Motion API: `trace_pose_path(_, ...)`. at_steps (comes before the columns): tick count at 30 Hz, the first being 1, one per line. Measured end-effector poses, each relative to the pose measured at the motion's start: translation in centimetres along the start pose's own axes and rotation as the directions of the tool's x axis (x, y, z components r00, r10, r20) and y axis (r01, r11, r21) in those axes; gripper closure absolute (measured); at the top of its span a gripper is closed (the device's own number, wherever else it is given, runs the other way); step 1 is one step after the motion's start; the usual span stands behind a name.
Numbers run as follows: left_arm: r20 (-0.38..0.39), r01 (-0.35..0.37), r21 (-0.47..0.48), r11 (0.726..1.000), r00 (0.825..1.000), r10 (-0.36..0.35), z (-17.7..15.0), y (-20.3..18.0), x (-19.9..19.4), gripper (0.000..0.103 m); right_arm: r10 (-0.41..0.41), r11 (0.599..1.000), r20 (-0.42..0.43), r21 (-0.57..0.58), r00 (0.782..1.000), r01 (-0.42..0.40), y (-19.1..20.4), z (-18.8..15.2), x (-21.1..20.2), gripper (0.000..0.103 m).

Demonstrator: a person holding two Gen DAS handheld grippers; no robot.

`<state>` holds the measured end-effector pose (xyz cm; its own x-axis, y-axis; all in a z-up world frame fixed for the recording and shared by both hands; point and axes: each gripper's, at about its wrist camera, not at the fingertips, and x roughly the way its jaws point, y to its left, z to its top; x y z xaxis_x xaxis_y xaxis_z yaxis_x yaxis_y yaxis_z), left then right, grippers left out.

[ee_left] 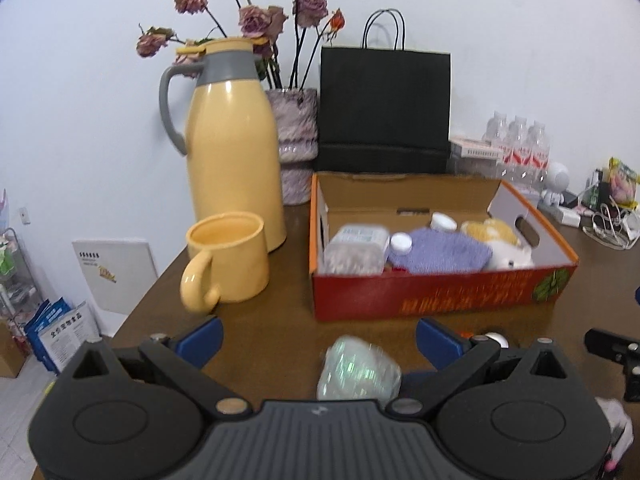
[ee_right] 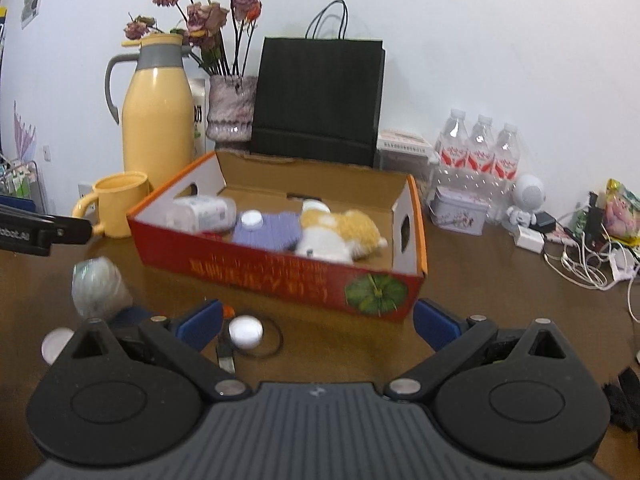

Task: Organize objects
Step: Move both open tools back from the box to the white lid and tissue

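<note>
Spreading wide, your left gripper [ee_left: 318, 338] fingers frame a blurred clear bottle [ee_left: 358, 372], no contact visible. Right gripper [ee_right: 316, 322] equally open, empty; white cap [ee_right: 245, 331] beside its left finger. Red box [ee_right: 304, 276] on tabletop [ee_right: 480, 280] ahead.

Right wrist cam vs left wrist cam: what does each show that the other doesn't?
Only the right wrist view shows the grey patterned tin, the small white round cap inside a black ring on the brown wooden table, and the pumpkin print on the box front. Only the left wrist view shows the white board on the floor and the blue booklets beside it. Both show the red cardboard box holding a plush toy and purple cloth, the yellow thermos jug, the yellow mug, the black paper bag and the blurred clear wrapped object.
</note>
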<state>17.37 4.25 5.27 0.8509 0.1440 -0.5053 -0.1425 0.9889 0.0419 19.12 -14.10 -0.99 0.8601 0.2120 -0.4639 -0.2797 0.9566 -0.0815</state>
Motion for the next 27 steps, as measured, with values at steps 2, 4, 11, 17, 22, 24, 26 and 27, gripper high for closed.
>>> trace_pose_path(2, -0.017, -0.005, 0.007, 1.0, 1.0, 0.005, -0.9, 0.2, -0.3, 0.0, -0.009, 1.0, -0.016, 0.003, 1.0, 0.009, -0.3, -0.7, -0.3, 0.0)
trace_pose_path(4, -0.033, -0.01, 0.016, 1.0, 0.999, 0.011, -1.6, 0.3, -0.5, 0.0, -0.018, 1.0, -0.031, 0.006, 0.999, 0.018, -0.6, -1.5, -0.6, 0.0)
trace_pose_path(11, -0.098, -0.026, 0.031, 0.999, 0.995, 0.029, -4.4, 1.0, -0.6, 0.0, -0.058, 0.998, -0.089, 0.013, 0.994, 0.059, -2.1, -4.2, -1.7, 0.0)
trace_pose_path(17, -0.146, -0.063, 0.021, 0.998, 0.987, 0.066, -6.0, 1.8, -0.2, 0.0, -0.08, 0.997, -0.149, 0.01, 0.986, 0.082, -3.3, -6.1, -1.6, 0.0)
trace_pose_path(22, -0.181, -0.081, 0.046, 0.996, 0.979, 0.088, -6.9, 1.4, 0.8, 0.0, -0.064, 0.998, -0.196, 0.001, 0.979, 0.065, -3.5, -7.1, -0.7, 0.0)
trace_pose_path(24, -0.19, -0.085, 0.048, 0.995, 0.977, 0.093, -7.2, 1.2, 1.2, 0.0, -0.044, 0.999, -0.202, 0.011, 0.978, 0.047, -3.8, -7.1, -0.5, 0.0)
trace_pose_path(26, -0.187, -0.083, 0.035, 0.996, 0.978, 0.088, -7.3, 1.3, 1.3, 0.0, -0.022, 0.999, -0.213, 0.022, 0.977, 0.027, -4.1, -7.0, -0.4, 0.0)
trace_pose_path(27, -0.189, -0.08, 0.029, 0.996, 0.978, 0.084, -7.3, 1.4, 1.4, 0.0, -0.008, 0.999, -0.221, 0.035, 0.975, 0.016, -4.4, -6.9, -0.4, 0.0)
